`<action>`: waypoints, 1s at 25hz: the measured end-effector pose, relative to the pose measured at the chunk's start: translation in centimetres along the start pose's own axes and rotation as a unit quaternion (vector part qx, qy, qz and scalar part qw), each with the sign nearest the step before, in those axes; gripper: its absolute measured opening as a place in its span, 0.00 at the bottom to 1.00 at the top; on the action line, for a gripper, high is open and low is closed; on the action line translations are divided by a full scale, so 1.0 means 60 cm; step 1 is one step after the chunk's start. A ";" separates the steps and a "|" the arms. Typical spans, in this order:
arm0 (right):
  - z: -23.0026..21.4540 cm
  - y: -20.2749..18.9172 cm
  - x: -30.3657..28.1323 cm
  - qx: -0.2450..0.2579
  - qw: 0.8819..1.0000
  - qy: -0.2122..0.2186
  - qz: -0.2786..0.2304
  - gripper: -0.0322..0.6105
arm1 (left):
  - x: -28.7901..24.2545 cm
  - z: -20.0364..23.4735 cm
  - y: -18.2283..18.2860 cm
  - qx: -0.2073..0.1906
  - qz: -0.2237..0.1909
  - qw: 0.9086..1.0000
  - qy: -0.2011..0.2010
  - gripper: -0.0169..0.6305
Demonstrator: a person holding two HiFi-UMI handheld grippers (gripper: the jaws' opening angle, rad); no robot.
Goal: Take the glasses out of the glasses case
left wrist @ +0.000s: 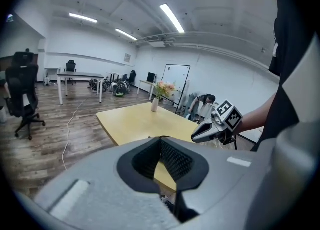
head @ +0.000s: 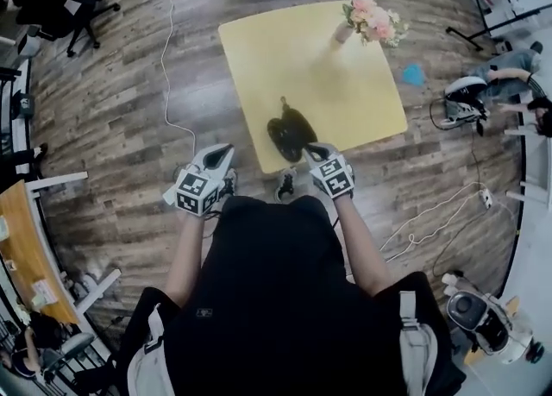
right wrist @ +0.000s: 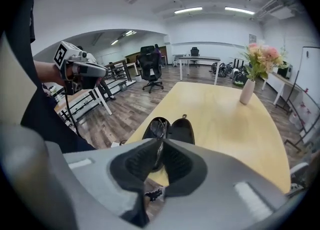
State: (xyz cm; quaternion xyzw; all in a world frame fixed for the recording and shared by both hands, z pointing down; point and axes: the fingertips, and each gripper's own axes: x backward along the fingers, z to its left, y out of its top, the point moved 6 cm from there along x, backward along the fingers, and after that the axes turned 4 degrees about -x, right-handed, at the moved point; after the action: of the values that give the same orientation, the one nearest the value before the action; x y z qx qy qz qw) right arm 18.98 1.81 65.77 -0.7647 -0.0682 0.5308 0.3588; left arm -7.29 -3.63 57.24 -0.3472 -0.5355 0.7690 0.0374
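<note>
Head view: your left claw [head: 217,158] hung over the floor off the worktop's [head: 259,49] near corner. Your right claw [head: 316,154] was at the edge, beside the open glasses case [head: 291,131]. A flower vase [head: 371,22] stood at the far corner.
Left gripper view: claw together, empty.
Right gripper view: claw together, empty; glasses [right wrist: 157,128] lay in the case.

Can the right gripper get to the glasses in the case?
Probably yes. The right gripper hangs right beside the glasses case, which lies open with the glasses showing, and nothing stands between them. Its jaws look shut, so they must open first.
</note>
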 end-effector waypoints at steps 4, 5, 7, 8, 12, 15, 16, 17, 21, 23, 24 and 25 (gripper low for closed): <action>-0.009 0.008 -0.030 0.017 0.999 0.042 0.013 0.11 | 0.019 -0.003 -0.007 0.017 -0.004 0.999 0.048 0.05; -0.010 0.011 -0.039 0.020 0.998 0.052 0.019 0.11 | 0.024 -0.001 -0.008 0.021 -0.005 0.998 0.059 0.05; -0.012 0.019 -0.057 0.026 0.997 0.070 0.032 0.11 | 0.030 0.003 -0.009 0.030 -0.009 0.996 0.078 0.05; -0.015 0.022 -0.066 0.028 0.996 0.080 0.040 0.12 | 0.031 0.002 -0.008 0.034 -0.011 0.996 0.087 0.05; -0.035 0.009 -0.083 0.026 0.991 0.111 0.064 0.14 | 0.026 -0.027 -0.009 0.043 -0.014 0.992 0.116 0.05; -0.047 0.000 -0.106 0.016 0.988 0.130 0.077 0.14 | 0.029 -0.038 -0.011 0.052 -0.018 0.989 0.135 0.05; -0.047 0.003 -0.114 0.018 0.987 0.138 0.082 0.14 | 0.033 -0.040 -0.013 0.058 -0.018 0.988 0.142 0.05; -0.046 0.007 -0.123 0.024 0.985 0.145 0.086 0.15 | 0.036 -0.041 -0.017 0.063 -0.018 0.987 0.149 0.05; -0.045 0.018 -0.155 0.043 0.981 0.158 0.105 0.16 | 0.047 -0.040 -0.035 0.087 -0.013 0.981 0.173 0.05; -0.049 0.020 -0.169 0.043 0.980 0.156 0.116 0.16 | 0.051 -0.035 -0.040 0.097 -0.013 0.979 0.182 0.05; -0.049 0.023 -0.174 0.043 0.980 0.155 0.120 0.16 | 0.054 -0.032 -0.041 0.100 -0.013 0.978 0.184 0.05; -0.049 0.027 -0.178 0.043 0.979 0.155 0.124 0.16 | 0.057 -0.030 -0.040 0.102 -0.013 0.977 0.187 0.05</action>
State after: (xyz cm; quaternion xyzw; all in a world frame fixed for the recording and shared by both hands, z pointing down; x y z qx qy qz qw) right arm 16.49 -5.95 73.42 -0.8241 0.1067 0.4486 0.3291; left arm -9.63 0.29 57.26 -0.4718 -0.4424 0.7407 0.1818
